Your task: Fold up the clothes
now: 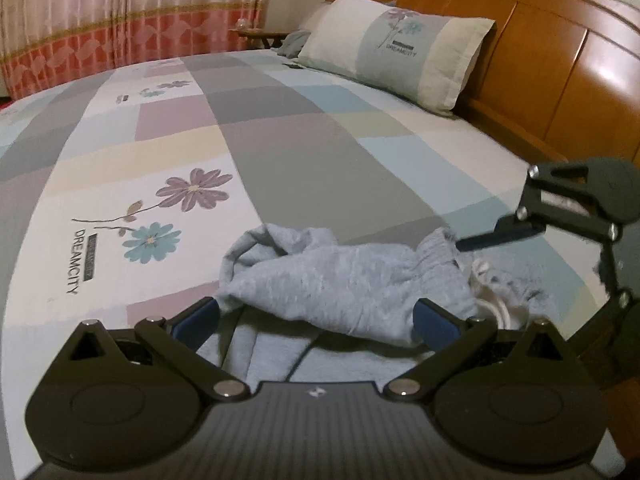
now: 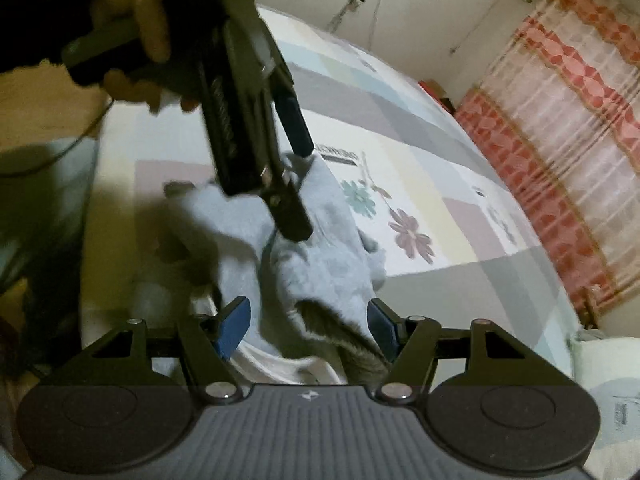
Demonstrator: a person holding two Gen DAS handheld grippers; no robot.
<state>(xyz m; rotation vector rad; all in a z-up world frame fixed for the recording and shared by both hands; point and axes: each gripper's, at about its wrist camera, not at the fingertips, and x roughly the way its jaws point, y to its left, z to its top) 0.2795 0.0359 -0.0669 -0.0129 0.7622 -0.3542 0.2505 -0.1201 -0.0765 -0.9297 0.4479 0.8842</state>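
A wide bed [image 1: 280, 152] under a patchwork sheet of grey, pale blue, cream and mauve squares with printed flowers stretches ahead of the left tool [image 1: 316, 316], open and flat all the way to its far edge. Beyond that edge hangs a pink and red patterned curtain [image 1: 120, 20]; up and to the right of the left tool stands a glossy orange-brown wooden headboard [image 1: 560, 92], with a long matching patchwork pillow [image 1: 396, 48] lying against it. The crumpled light grey knit garment [image 1: 340, 276] lies bunched on the sheet at the bed's near edge, directly between and just ahead of the blue pads of the left tool, which stand wide apart beside the cloth without pressing it, so this tool is released. The right tool [image 2: 308, 328] comes in from the right of the left one; its blue pads also stand apart, with the garment's ribbed grey cuff [image 2: 336, 328] lying loose between them, nothing clenched. In the right wrist view a hand [image 2: 132, 16] grips the left tool's handle above the cloth.
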